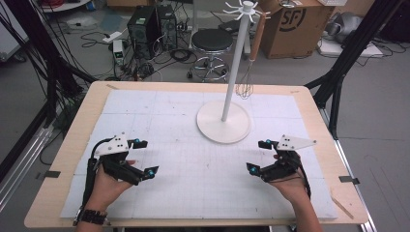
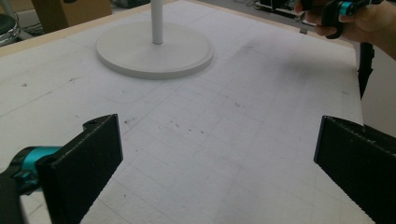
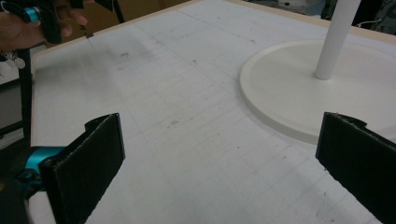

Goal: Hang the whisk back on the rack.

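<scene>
Both jaws spread wide, empty — left hand-held gripper (image 1: 144, 157) and right hand-held gripper (image 1: 257, 155) hover over the white gridded table mat (image 1: 193, 169), near the round-based white hanging stand (image 1: 224, 121) — a wooden-handled wire whisk (image 1: 251, 58) hangs from it.

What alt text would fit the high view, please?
Two hands hold an open left gripper and an open right gripper above a white gridded mat; behind them, a whisk hangs from a white stand.
</scene>
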Tool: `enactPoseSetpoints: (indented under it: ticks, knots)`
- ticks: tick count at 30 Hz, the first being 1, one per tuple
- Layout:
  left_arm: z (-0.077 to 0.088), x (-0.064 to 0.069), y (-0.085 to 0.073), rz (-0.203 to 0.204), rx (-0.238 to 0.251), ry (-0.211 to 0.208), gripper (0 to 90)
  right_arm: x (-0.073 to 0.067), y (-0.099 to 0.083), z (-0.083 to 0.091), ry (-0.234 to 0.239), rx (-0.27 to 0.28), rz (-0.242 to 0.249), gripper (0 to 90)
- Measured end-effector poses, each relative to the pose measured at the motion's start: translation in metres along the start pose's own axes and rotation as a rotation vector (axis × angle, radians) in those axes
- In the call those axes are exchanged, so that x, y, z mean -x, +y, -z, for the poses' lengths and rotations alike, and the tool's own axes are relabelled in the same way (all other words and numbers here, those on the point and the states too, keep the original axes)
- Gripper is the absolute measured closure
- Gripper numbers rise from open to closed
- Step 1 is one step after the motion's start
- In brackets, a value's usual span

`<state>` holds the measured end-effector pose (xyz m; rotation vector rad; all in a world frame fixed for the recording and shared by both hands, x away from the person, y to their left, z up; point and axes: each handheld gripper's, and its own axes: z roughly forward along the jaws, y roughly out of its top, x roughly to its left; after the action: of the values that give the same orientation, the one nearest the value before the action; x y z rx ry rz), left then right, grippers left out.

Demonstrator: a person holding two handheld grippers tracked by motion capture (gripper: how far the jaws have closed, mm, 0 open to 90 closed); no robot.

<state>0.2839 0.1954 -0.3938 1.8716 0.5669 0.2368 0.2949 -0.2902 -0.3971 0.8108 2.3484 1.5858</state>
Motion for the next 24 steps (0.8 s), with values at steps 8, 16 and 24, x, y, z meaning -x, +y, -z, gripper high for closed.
enactPoseSetpoints:
  ticks: [8,16,24]
  knots:
    - [-0.0055,0.0025,-0.0002,-0.009,-0.011,-0.010,1.7,0.0014,-0.0064,0.0010,-0.025,-0.025,-0.008,0.2]
    - [-0.0064,0.0028,-0.0026,-0.005,-0.010,-0.021,1.7,-0.0004,-0.0060,0.0006,-0.041,-0.036,0.000,0.2]
    - [-0.0035,0.0016,-0.0018,-0.002,-0.007,-0.013,1.7,0.0004,-0.0066,-0.0038,-0.030,-0.049,0.006,0.2]
